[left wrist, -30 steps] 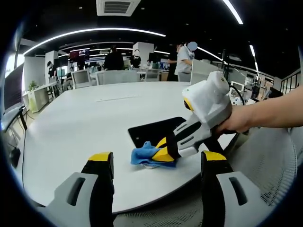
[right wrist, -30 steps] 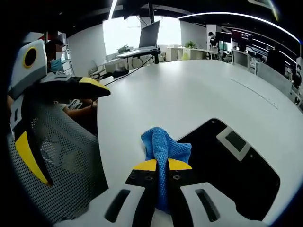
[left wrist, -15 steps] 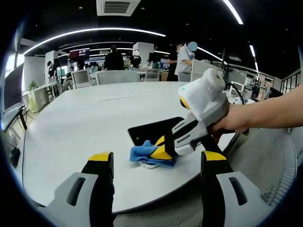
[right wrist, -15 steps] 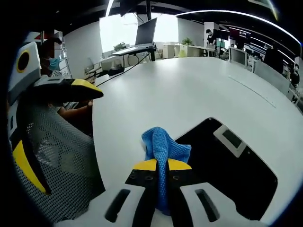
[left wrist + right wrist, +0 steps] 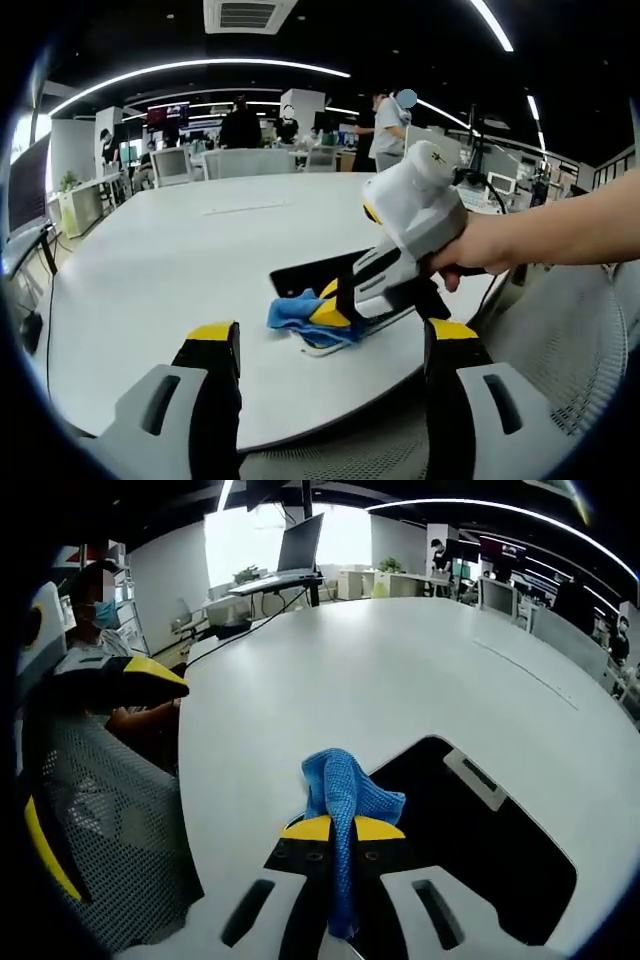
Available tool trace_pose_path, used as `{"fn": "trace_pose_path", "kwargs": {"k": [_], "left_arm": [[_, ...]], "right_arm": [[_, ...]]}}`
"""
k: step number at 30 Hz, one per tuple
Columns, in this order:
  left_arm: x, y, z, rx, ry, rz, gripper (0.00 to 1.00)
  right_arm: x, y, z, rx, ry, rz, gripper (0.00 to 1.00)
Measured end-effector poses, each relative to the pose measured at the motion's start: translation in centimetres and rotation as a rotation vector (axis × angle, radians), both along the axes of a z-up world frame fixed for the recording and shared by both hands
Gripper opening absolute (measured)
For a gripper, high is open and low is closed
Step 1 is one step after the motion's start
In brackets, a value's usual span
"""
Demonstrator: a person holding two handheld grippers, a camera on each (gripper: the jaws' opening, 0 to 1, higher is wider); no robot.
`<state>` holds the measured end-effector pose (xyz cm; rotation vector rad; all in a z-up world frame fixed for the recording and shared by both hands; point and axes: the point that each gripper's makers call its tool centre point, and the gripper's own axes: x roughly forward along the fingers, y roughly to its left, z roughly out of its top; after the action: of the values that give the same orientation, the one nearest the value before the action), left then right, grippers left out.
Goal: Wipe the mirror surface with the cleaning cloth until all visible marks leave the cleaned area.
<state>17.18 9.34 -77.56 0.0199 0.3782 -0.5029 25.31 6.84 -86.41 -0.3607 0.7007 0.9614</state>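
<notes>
Centrally, the mirror (image 5: pixel 480 830) lies flat on the white table (image 5: pixel 400 670), near its edge; its long axis runs from the cloth end toward the far right in the right gripper view. It reads as a dark rectangular panel reflecting a ceiling fixture. The blue cleaning cloth (image 5: pixel 343 805) sits bunched at the mirror's near-left corner, partly on the table. The right gripper (image 5: pixel 340 830) has its yellow-tipped jaws closed together on the cloth. In the left gripper view, a hand (image 5: pixel 470 255) holds the right gripper (image 5: pixel 330 312) over the cloth (image 5: pixel 292 312) and mirror (image 5: pixel 315 275). The left gripper (image 5: pixel 325 345) hangs nearer, jaws spread wide apart, gripping nothing. A mesh chair (image 5: pixel 110 820) stands at left. People (image 5: pixel 385 125) stand beyond the table's far side.
</notes>
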Motion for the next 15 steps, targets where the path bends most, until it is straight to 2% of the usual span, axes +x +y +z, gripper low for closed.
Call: {"fn": "trace_pose_path", "kwargs": {"k": [8,15], "left_arm": [[0.0,0.1,0.0,0.0,0.0,0.001,0.73],[-0.1,0.0,0.1,0.0,-0.001,0.001,0.73]], "right_arm": [[1.8,0.1,0.0,-0.01,-0.023,-0.044,0.0],[3.0,0.3,0.1,-0.023,-0.008,-0.065,0.0]]}}
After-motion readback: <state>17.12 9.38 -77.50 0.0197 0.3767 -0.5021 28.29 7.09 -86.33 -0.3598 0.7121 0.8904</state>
